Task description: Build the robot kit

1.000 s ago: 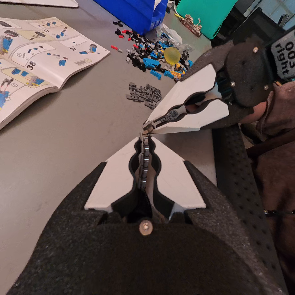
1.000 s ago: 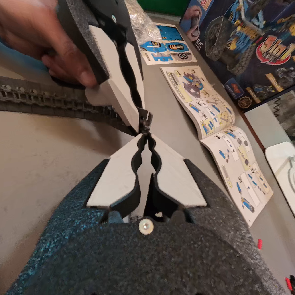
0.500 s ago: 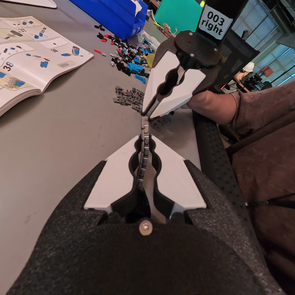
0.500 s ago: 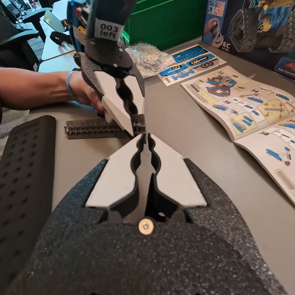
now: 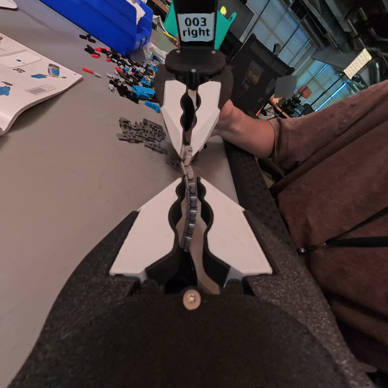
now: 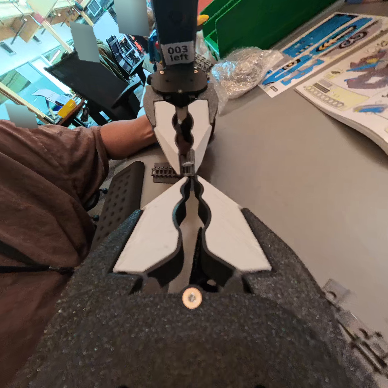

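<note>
The left gripper is clenched on a grey track chain, whose links run back between its white fingers and stick out past the tips. Tip to tip with it, the right gripper pinches the chain's far end, where a lighter grey link sits between its closed tips. In the right wrist view the right gripper's tips are drawn together on the end of the small grey piece that the left gripper grips facing it. Both grippers hang above the grey table. Just beyond the joined tips, to the left gripper's left, lies a heap of loose grey track links; in the right wrist view a second assembled track strip lies flat on the table just left of the tips, beside a black perforated pad. A hand holds the right gripper from behind, with a brown sleeve to the right. Farther off to the left lies an open instruction booklet; beyond the links, a scatter of blue, black and red small parts. Farthest is a blue bin. From the right gripper, a crumpled clear plastic bag and a green bin lie ahead to the right.
</note>
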Tool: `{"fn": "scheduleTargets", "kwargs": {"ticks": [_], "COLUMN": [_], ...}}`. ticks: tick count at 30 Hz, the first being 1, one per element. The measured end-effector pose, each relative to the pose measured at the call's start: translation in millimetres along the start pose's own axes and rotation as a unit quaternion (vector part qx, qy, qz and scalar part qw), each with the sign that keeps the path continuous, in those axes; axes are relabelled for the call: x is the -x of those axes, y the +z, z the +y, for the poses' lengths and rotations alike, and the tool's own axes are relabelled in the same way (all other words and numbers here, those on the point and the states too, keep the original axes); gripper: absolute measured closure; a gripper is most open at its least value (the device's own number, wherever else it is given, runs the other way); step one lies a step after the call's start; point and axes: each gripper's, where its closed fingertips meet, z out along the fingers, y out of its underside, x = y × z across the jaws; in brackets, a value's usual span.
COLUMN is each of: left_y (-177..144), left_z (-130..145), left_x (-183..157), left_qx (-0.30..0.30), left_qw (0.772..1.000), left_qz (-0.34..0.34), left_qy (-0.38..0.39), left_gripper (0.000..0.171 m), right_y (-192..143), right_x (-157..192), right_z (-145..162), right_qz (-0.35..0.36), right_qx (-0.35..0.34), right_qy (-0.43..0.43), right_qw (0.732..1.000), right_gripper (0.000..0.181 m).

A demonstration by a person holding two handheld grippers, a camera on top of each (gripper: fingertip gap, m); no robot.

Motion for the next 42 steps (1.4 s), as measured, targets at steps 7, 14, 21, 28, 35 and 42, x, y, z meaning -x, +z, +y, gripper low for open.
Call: {"fn": "scheduleTargets", "kwargs": {"ticks": [7,14,21,28,35,42], "left_y": [2,3,5,4,4,4], "left_z": [-3,-2,2,2,2,2], "left_x": [1,5,3,3,4,4], "left_qx": [-0.008,-0.007,0.006,0.006,0.005,0.006], "left_qw": [1.000,1.000,0.999,1.000,1.000,1.000], "left_qz": [-0.002,-0.028,-0.029,-0.025,-0.021,-0.019], "left_qy": [-0.009,0.003,0.014,0.008,0.002,-0.001], "left_gripper": [0.157,0.165,0.164,0.164,0.164,0.164], "right_y": [8,-9,-79,-68,-51,-42], "right_x": [3,-11,-20,-25,-5,4], "right_z": [6,1,51,94,99,100], "right_qz": [-0.011,0.049,0.091,0.112,0.057,0.041], "right_qx": [0.012,0.025,0.206,0.334,0.329,0.322], "right_qy": [-0.001,-0.051,-0.133,-0.167,-0.132,-0.211], "right_qw": [1.000,0.997,0.965,0.921,0.933,0.922], "right_gripper": [0.178,0.167,0.173,0.168,0.166,0.166]}}
